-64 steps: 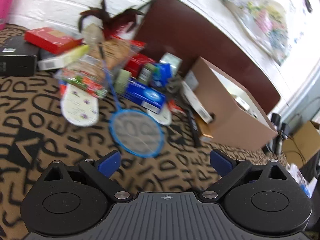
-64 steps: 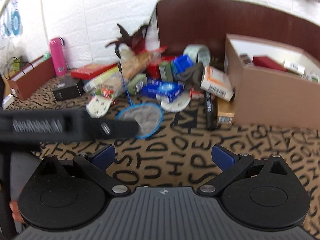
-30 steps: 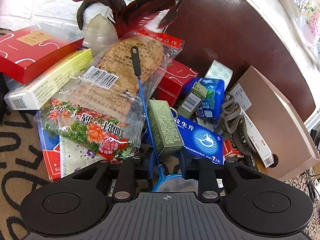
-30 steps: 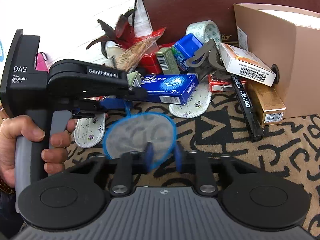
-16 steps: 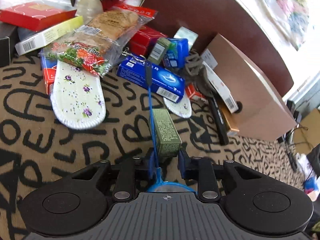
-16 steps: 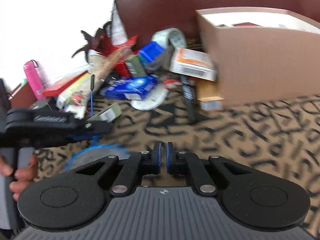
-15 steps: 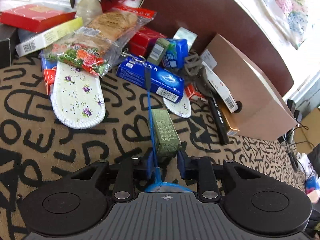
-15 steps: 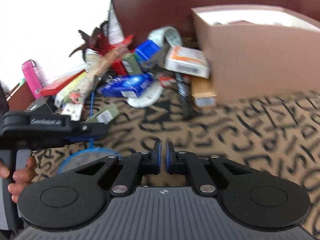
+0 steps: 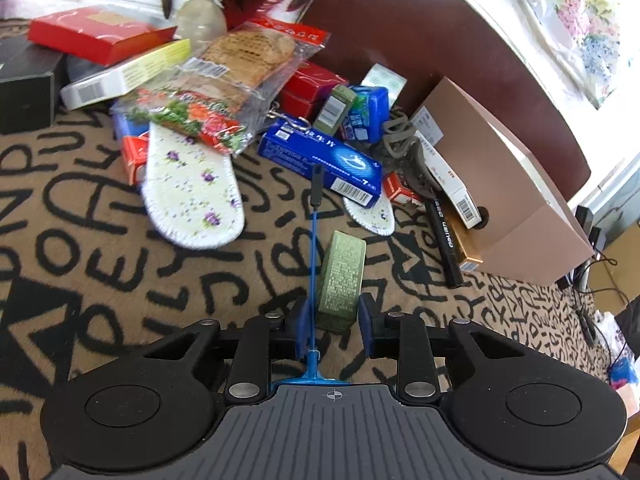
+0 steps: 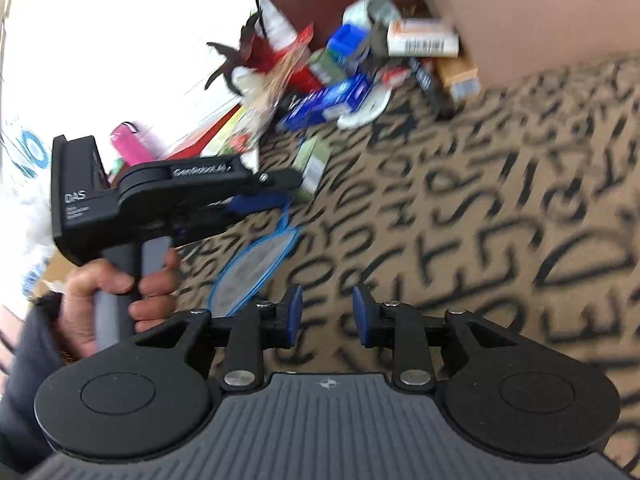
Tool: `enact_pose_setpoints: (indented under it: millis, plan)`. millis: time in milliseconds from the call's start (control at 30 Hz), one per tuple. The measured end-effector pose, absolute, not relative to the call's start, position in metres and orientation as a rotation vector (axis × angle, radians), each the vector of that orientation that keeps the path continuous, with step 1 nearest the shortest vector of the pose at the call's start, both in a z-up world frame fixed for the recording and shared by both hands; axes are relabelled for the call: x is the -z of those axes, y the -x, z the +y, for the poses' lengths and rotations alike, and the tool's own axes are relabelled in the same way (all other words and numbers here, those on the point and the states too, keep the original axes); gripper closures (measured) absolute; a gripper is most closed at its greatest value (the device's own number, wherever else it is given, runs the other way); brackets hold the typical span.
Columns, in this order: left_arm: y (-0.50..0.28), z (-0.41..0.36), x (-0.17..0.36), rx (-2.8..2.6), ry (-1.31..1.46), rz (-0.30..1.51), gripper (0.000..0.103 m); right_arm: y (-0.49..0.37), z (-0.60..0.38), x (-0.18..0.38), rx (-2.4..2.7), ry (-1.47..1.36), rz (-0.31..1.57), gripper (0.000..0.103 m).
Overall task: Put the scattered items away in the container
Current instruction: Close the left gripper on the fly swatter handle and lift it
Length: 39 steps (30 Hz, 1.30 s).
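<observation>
My left gripper [image 9: 331,321] is shut on a green box [image 9: 342,280] and the thin blue handle of a small net [image 9: 314,240], both lifted above the patterned carpet. In the right wrist view the net's blue hoop [image 10: 252,264] hangs under the left gripper [image 10: 276,196]. The brown cardboard box [image 9: 500,176] stands at the right. My right gripper [image 10: 326,312] is open a little and empty, over bare carpet.
A pile lies by the box: blue carton [image 9: 320,156], two floral insoles [image 9: 192,188], bagged biscuits [image 9: 236,64], red boxes [image 9: 92,32], black marker [image 9: 442,236], tape roll [image 9: 382,78]. A dark headboard [image 9: 420,40] is behind. A pink bottle [image 10: 132,144] stands left.
The left gripper lifted the green box and net out of the pile and drew back. The right gripper let go of the net hoop, swung away and opened slightly.
</observation>
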<state>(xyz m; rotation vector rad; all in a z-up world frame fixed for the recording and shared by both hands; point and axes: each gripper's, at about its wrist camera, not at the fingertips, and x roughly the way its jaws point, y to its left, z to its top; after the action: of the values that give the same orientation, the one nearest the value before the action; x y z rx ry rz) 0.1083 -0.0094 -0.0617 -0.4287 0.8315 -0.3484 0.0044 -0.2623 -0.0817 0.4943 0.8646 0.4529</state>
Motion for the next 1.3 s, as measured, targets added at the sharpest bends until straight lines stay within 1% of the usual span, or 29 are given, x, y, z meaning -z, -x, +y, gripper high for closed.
enact_pose_setpoints:
  millis: [167, 233, 333, 367, 467, 500, 533, 600, 633, 667, 700, 733, 800, 867, 967, 1000, 1067, 1100, 1133, 1267, 1300]
  plan:
    - [-0.102, -0.003, 0.062, 0.341, 0.463, 0.834, 0.079, 0.0, -0.245, 0.075, -0.516, -0.464, 0.865, 0.064]
    - [-0.1, -0.001, 0.063, 0.339, 0.469, 0.836, 0.079, 0.001, -0.242, 0.073, -0.545, -0.462, 0.865, 0.06]
    - [-0.096, -0.002, 0.064, 0.335, 0.47, 0.838, 0.08, 0.004, -0.232, 0.072, -0.58, -0.455, 0.876, 0.059]
    - [-0.094, -0.001, 0.064, 0.334, 0.473, 0.838, 0.079, 0.006, -0.228, 0.072, -0.593, -0.447, 0.875, 0.059]
    - [-0.089, -0.001, 0.065, 0.34, 0.481, 0.843, 0.068, 0.009, -0.217, 0.072, -0.605, -0.425, 0.874, 0.06]
    - [-0.088, -0.001, 0.065, 0.341, 0.48, 0.842, 0.067, 0.009, -0.214, 0.074, -0.601, -0.415, 0.877, 0.062]
    - [-0.086, 0.0, 0.065, 0.342, 0.477, 0.842, 0.068, 0.007, -0.211, 0.076, -0.596, -0.404, 0.882, 0.074]
    - [-0.083, 0.003, 0.065, 0.33, 0.482, 0.842, 0.066, 0.006, -0.209, 0.077, -0.571, -0.367, 0.885, 0.089]
    - [-0.082, 0.006, 0.066, 0.32, 0.493, 0.839, 0.064, 0.007, -0.21, 0.076, -0.553, -0.342, 0.872, 0.09]
    - [-0.082, 0.008, 0.067, 0.309, 0.51, 0.839, 0.056, 0.008, -0.214, 0.074, -0.535, -0.323, 0.858, 0.091]
    - [-0.084, 0.012, 0.068, 0.3, 0.538, 0.837, 0.053, 0.008, -0.219, 0.073, -0.519, -0.318, 0.849, 0.094]
    - [-0.085, 0.014, 0.068, 0.291, 0.562, 0.835, 0.052, 0.008, -0.225, 0.072, -0.506, -0.32, 0.844, 0.097]
    - [-0.089, 0.016, 0.067, 0.265, 0.591, 0.822, 0.043, 0.007, -0.238, 0.07, -0.457, -0.318, 0.836, 0.097]
    - [-0.094, 0.014, 0.065, 0.243, 0.581, 0.803, 0.037, 0.006, -0.248, 0.071, -0.427, -0.322, 0.835, 0.097]
    - [-0.1, 0.009, 0.063, 0.224, 0.552, 0.795, 0.037, 0.004, -0.259, 0.072, -0.41, -0.349, 0.835, 0.096]
    - [-0.102, 0.009, 0.063, 0.223, 0.549, 0.795, 0.037, 0.004, -0.26, 0.071, -0.42, -0.372, 0.834, 0.093]
    - [-0.102, 0.011, 0.064, 0.227, 0.556, 0.796, 0.037, 0.007, -0.261, 0.069, -0.466, -0.441, 0.831, 0.082]
    - [-0.102, 0.012, 0.065, 0.228, 0.56, 0.797, 0.037, 0.008, -0.259, 0.068, -0.484, -0.457, 0.827, 0.068]
    - [-0.101, 0.013, 0.065, 0.228, 0.561, 0.797, 0.037, 0.007, -0.254, 0.067, -0.49, -0.457, 0.821, 0.063]
    - [-0.099, 0.015, 0.065, 0.23, 0.554, 0.797, 0.037, -0.005, -0.237, 0.071, -0.507, -0.448, 0.832, 0.064]
    - [-0.099, 0.015, 0.065, 0.23, 0.556, 0.799, 0.037, -0.008, -0.234, 0.073, -0.508, -0.442, 0.836, 0.072]
